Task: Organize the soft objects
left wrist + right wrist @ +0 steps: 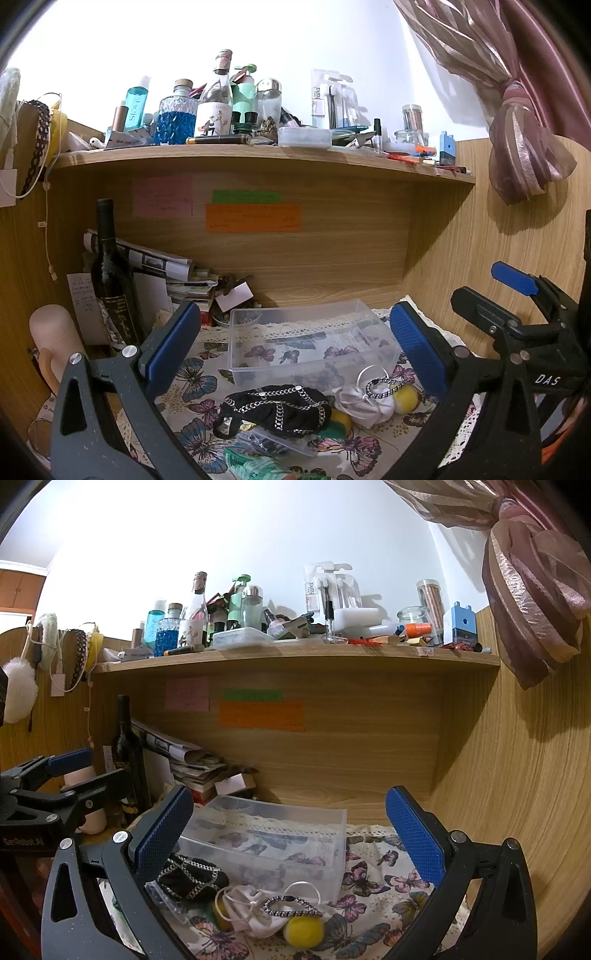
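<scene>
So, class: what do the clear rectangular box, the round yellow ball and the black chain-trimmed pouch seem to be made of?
Clear rectangular box: looks like thin, glossy transparent plastic, since the butterfly-print cloth shows through its walls.
Round yellow ball: probably foam or felt; its surface is matte and slightly fuzzy.
Black chain-trimmed pouch: apparently soft dark fabric, slumped in shape, with shiny metallic-looking chain, possibly plastic.

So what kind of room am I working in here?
Most likely a bedroom desk nook at home: a wooden shelf crowded with toiletry bottles, a tied-back pink curtain, and a butterfly-print cloth holding a clear plastic bin.
</scene>
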A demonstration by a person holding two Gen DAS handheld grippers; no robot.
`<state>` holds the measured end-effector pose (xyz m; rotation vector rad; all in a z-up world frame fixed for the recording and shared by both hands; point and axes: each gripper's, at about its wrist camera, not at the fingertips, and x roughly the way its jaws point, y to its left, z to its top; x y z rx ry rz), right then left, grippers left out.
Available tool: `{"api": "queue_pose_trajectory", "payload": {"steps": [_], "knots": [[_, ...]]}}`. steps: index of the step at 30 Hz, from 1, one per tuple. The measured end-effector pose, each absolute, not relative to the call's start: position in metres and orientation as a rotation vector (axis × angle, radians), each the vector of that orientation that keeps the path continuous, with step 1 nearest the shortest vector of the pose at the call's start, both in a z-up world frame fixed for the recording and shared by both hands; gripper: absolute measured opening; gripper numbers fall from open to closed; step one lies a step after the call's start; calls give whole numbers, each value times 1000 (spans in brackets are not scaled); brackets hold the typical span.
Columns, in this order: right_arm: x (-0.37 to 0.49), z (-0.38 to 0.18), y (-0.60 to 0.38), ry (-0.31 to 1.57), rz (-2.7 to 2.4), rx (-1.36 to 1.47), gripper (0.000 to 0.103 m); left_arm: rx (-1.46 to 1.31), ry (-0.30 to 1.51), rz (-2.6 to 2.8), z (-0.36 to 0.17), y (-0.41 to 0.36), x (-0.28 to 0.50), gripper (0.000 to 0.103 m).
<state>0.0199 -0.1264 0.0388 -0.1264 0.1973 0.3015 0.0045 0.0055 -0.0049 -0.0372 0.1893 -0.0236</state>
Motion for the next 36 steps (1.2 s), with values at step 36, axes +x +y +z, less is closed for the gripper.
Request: {"api": "queue_pose_trajectory", "payload": {"steps": [36], "knots": [[16,39,-128,186,311,-121,103,-45,190,-19,-1,5,4,103]]}}
